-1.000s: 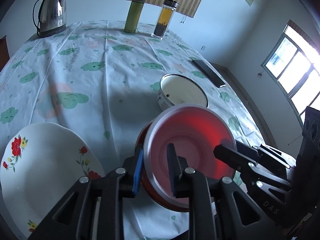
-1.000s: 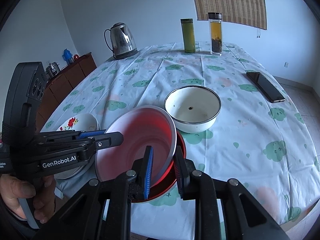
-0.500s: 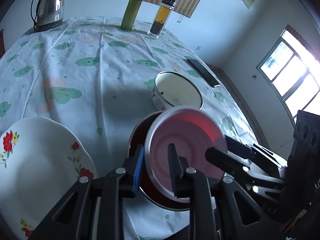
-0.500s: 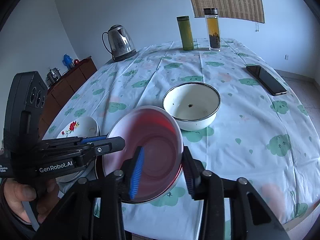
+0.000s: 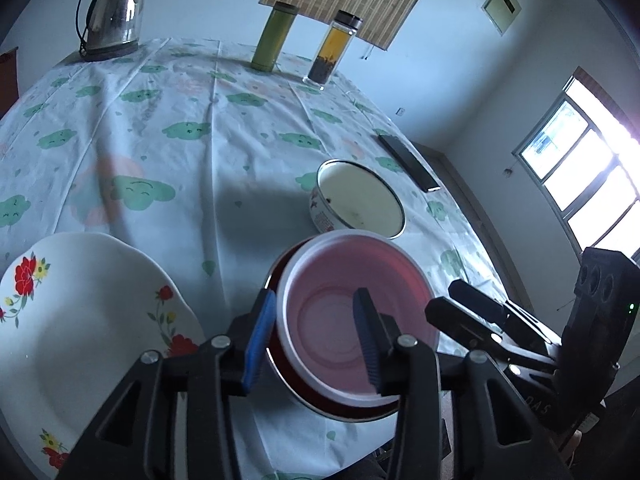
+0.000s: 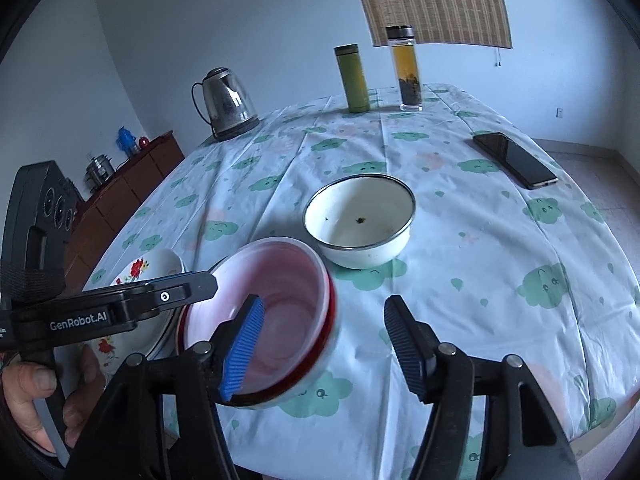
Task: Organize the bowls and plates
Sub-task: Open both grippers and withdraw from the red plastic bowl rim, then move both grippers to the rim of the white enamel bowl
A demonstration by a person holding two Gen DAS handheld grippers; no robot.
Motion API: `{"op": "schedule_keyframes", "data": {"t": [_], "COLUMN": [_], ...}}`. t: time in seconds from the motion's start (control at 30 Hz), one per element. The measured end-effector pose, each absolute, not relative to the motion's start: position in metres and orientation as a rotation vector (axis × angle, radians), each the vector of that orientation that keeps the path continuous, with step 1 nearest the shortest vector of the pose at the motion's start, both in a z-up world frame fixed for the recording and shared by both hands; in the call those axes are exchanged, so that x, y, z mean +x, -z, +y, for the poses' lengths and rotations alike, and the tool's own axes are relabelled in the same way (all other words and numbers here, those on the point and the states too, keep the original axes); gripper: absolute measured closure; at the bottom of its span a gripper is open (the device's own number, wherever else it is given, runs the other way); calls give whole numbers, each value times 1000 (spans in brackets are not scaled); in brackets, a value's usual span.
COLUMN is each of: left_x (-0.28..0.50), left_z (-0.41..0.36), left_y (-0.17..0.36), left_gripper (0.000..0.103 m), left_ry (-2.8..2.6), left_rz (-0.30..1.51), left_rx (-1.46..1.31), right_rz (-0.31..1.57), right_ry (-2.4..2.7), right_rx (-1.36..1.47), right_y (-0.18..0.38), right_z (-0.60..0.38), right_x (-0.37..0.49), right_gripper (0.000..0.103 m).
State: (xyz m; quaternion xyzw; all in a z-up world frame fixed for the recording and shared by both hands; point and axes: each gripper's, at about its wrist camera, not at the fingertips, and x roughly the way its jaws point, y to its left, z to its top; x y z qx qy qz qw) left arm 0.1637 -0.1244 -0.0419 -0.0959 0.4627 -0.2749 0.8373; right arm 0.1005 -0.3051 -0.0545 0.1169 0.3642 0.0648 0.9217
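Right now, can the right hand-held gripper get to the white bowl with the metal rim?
Probably yes. The right hand-held gripper is open and holds nothing, and the white enamel bowl with the metal rim sits just ahead on the cloud-print tablecloth, with bare cloth between them.

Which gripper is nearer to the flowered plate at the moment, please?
The left. The left gripper straddles the pink bowl's rim, right beside the flowered plate; the right gripper is open on the bowl's far side.
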Motion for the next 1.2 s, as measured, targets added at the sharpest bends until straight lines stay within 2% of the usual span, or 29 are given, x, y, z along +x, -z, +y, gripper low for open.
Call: {"op": "schedule_keyframes", "data": {"t": [0.07, 0.13, 0.2, 0.77, 0.9, 1.2], "left_x": [163, 160, 158, 186, 200, 233], "left_z": [-123, -123, -119, -139, -144, -161], "left_y": [39, 33, 28, 16, 17, 21], "left_gripper": [61, 44, 41, 40, 40, 40], "left_ry": [572, 536, 528, 578, 575, 565], "left_rz": [966, 933, 906, 951, 983, 1043], "left_rx": [-201, -169, -176, -105, -80, -1], "right_rz": [742, 735, 729, 703, 712, 731], "right_ry": [-132, -130, -128, -77, -76, -86], "right_rx": [257, 274, 287, 359, 373, 383], "right_y": [55, 55, 56, 56, 58, 55], "right_z": [-309, -313, -316, -348, -353, -362], "right_x": [99, 97, 95, 101, 108, 130], "right_gripper": [38, 38, 38, 39, 47, 50]}}
